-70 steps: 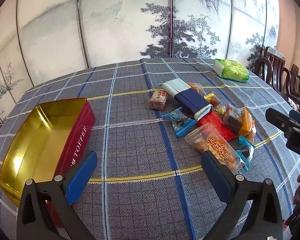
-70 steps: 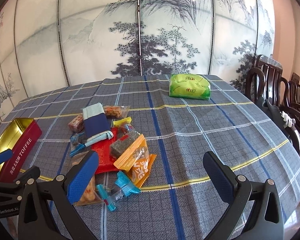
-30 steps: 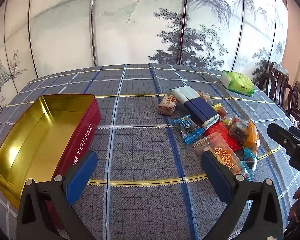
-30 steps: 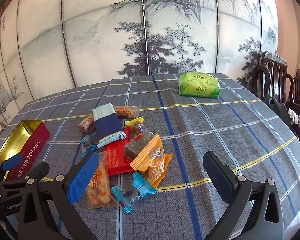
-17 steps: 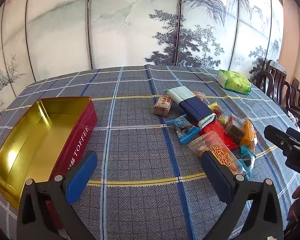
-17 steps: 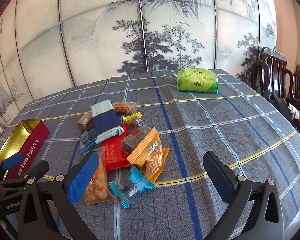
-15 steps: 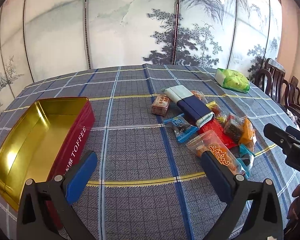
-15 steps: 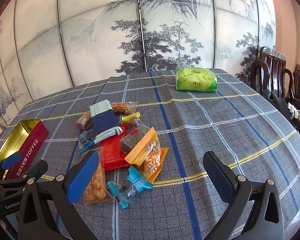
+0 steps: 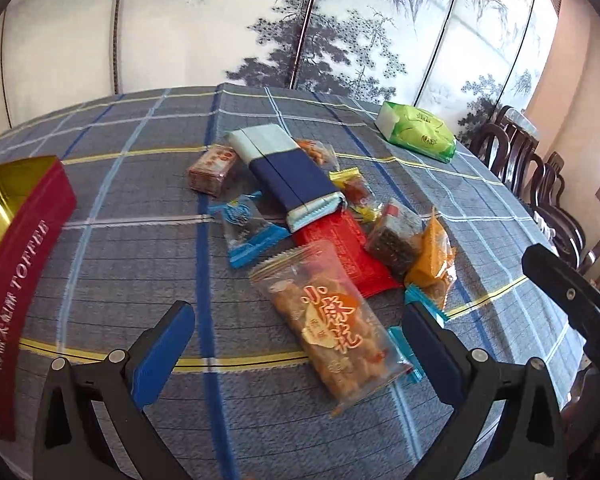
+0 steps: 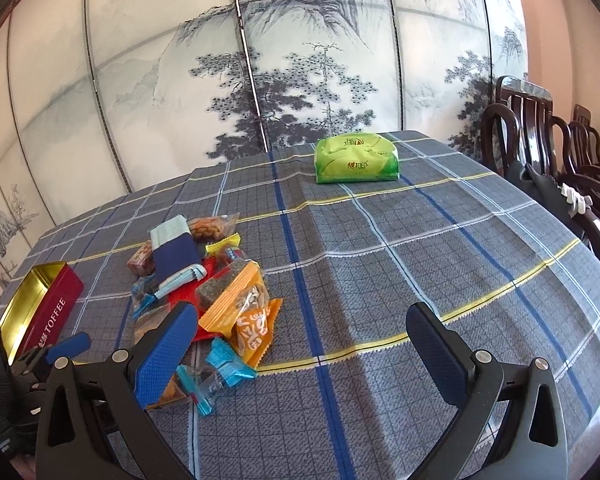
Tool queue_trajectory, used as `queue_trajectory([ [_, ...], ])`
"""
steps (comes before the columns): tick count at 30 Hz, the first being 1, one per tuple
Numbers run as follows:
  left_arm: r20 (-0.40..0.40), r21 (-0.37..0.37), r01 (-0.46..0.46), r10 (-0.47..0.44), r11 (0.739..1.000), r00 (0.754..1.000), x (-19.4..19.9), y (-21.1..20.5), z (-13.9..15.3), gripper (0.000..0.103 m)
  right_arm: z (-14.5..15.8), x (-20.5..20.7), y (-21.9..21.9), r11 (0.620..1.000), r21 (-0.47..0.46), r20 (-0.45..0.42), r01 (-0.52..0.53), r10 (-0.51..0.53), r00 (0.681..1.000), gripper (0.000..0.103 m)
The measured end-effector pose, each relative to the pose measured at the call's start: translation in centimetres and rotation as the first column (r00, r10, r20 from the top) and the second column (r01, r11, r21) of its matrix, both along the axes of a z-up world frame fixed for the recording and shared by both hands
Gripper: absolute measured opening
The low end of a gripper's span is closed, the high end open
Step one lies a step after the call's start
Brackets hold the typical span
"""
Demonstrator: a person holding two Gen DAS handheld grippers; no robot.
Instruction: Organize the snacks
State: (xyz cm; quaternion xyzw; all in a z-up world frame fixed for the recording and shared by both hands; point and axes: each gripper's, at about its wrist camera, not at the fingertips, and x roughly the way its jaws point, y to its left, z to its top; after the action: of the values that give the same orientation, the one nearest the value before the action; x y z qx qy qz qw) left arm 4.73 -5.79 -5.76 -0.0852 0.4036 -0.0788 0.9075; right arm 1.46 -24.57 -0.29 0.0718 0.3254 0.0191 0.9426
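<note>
Painted screens (image 10: 300,80) back a table (image 10: 420,248) under grey plaid cloth, dark chairs (image 10: 540,140) at its right. Snacks (image 9: 320,232) lie heaped mid-table; a red tin (image 9: 16,248) sits left. Both grippers, left (image 9: 300,344) and right (image 10: 300,344), hover with jaws wide and empty.

Both views are bright with daylight. In the left wrist view it enters at about three o'clock, where a window edge glows. The gold inside of the toffee tin (image 9: 4,196) glares, and its red side is smeared by motion blur at nine o'clock. Clear snack wrappers (image 9: 332,320) carry small highlights. Soft shadow bands cross the counter (image 10: 420,248) in the right wrist view. Fisheye bending curves the folding screen (image 10: 260,80), and the corners go black.
</note>
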Motion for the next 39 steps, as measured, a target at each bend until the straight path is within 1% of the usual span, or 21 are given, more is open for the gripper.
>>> queue_trajectory([
  [1,-0.010,-0.001,-0.004,0.004,1.000,1.000,0.3,-0.3,-0.3,0.101,-0.1,-0.1,-0.3,1.000,0.005,-0.001,0.003,-0.003,1.000,0.103],
  [3,-0.019,0.009,-0.004,0.004,1.000,1.000,1.0,-0.7,-0.7,0.086,-0.2,-0.2,-1.0,1.000,0.019,-0.005,0.007,-0.007,1.000,0.103],
  [4,-0.030,0.001,0.007,-0.007,1.000,1.000,1.3,-0.9,-0.9,0.068,-0.3,-0.2,-1.3,1.000,0.026,-0.008,0.011,-0.011,1.000,0.103],
  [5,-0.038,0.006,0.009,-0.009,1.000,0.999,1.5,-1.0,-1.1,0.065,-0.5,-0.3,-1.5,0.999,0.036,-0.012,0.013,-0.012,1.000,0.103],
  [6,-0.030,0.005,0.013,-0.012,1.000,0.999,1.5,-1.1,-0.9,0.059,-0.6,-0.3,-1.8,0.999,0.046,-0.017,0.013,-0.012,1.000,0.103],
  [7,-0.038,0.000,0.019,-0.019,1.000,0.999,1.6,-1.2,-1.0,0.044,-0.8,-0.3,-1.9,0.998,0.054,-0.020,0.014,-0.013,1.000,0.103],
  [9,-0.036,0.025,0.019,-0.018,1.000,0.999,1.5,-1.3,-1.0,0.041,-1.0,-0.3,-2.1,0.998,0.064,-0.025,0.015,-0.013,1.000,0.103],
  [10,-0.037,0.020,0.030,-0.029,0.999,0.999,1.5,-1.3,-1.0,0.033,-1.1,-0.3,-2.2,0.998,0.068,-0.027,0.016,-0.014,1.000,0.103],
  [15,-0.034,0.041,0.055,-0.054,0.998,0.998,1.1,-0.9,-0.5,0.032,-0.9,-0.4,-1.8,0.996,0.085,-0.027,0.003,-0.001,1.000,0.103],
  [19,0.018,0.066,0.056,-0.057,0.996,0.998,-0.3,0.0,1.3,0.032,-0.5,-0.8,-1.1,0.998,0.067,-0.016,-0.012,0.013,1.000,0.103],
  [22,0.028,0.069,0.038,-0.040,0.997,0.999,-0.8,1.2,2.5,0.032,-0.5,-0.9,-0.5,0.997,0.074,-0.020,-0.018,0.020,1.000,0.103],
  [25,0.053,0.105,0.011,-0.016,0.994,0.998,-1.2,2.2,3.5,0.032,-0.5,-1.0,0.5,0.997,0.070,-0.029,-0.037,0.039,0.999,0.103],
  [29,0.072,0.133,-0.024,0.014,0.991,0.997,-1.3,4.0,4.4,0.032,-0.4,-1.3,2.2,0.997,0.034,-0.027,-0.070,0.071,0.997,0.103],
  [33,0.099,0.168,-0.063,0.047,0.984,0.994,-1.6,5.9,5.2,0.032,-0.3,-1.4,3.2,0.996,0.023,-0.037,-0.088,0.089,0.995,0.103],
  [37,0.122,0.183,-0.102,0.081,0.978,0.989,-1.8,8.1,5.9,0.032,-0.2,-1.5,4.1,0.995,0.014,-0.044,-0.101,0.101,0.994,0.103],
  [39,0.125,0.178,-0.122,0.101,0.976,0.987,-1.9,9.4,6.2,0.032,-0.2,-1.5,4.7,0.994,0.006,-0.050,-0.112,0.112,0.992,0.103],
])
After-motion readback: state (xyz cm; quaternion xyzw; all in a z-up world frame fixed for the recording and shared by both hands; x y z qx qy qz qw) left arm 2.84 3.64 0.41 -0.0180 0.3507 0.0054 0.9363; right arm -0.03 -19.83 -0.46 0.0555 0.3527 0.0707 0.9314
